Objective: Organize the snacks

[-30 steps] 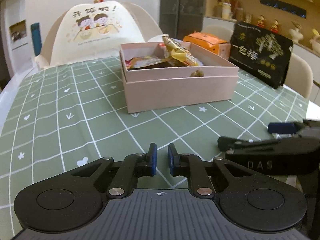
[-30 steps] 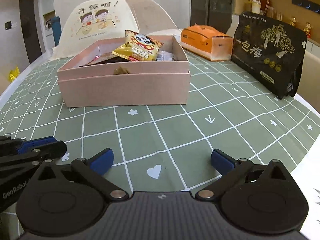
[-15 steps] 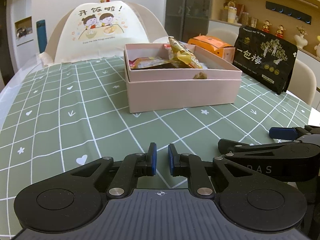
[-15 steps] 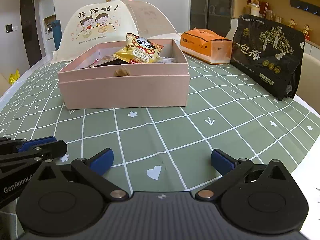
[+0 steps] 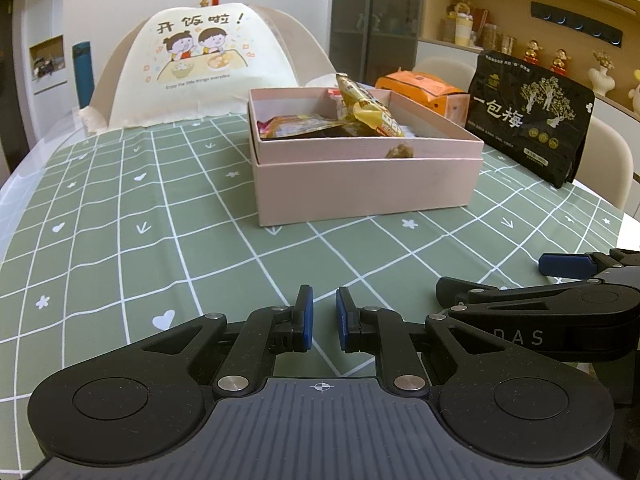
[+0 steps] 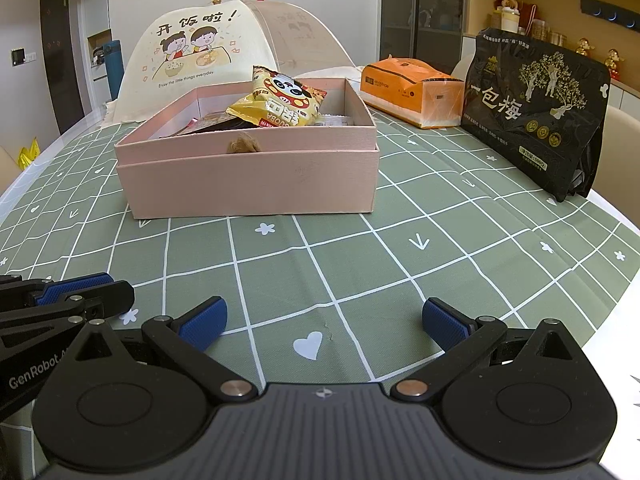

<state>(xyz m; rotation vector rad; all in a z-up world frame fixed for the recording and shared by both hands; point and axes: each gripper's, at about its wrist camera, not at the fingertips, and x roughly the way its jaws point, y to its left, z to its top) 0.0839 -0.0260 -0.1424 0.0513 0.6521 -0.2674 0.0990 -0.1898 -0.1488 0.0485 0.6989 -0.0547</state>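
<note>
The left gripper (image 5: pixel 322 318) has its jaws drawn together to a narrow slit, with nothing between the blue pads (image 5: pixel 306 316). It hangs low over the green grid-pattern tablecloth (image 5: pixel 120 248). The right gripper (image 6: pixel 324 326) has its jaws spread wide apart and empty; a white heart print on the cloth shows in the gap between them. Each gripper appears at the edge of the other's view: the two units sit side by side at the near edge of the table, both aimed at the box.

The pink cardboard box (image 6: pixel 248 176) stands open on the tablecloth, ahead of both grippers and well apart from them. Its upper part sits nested in a slightly wider lower part. The snacks lie inside it: a yellow panda-print snack packet (image 6: pixel 280 104) rests tilted on top, rising above the rim, with darker wrappers (image 5: pixel 304 126) beneath it. A small brown tuft (image 6: pixel 244 145) is fixed at the middle of the near wall.

Right of the box, an orange tissue pack (image 6: pixel 412 92) lies flat, near the far right corner of the box. A black plum snack bag (image 6: pixel 536 112) stands upright further right, close to the table edge. Behind the box, a cream mesh food cover (image 6: pixel 196 56) with a cartoon print stands on the far side of the table. Shelves with figurines (image 5: pixel 536 52) line the wall at the right.
</note>
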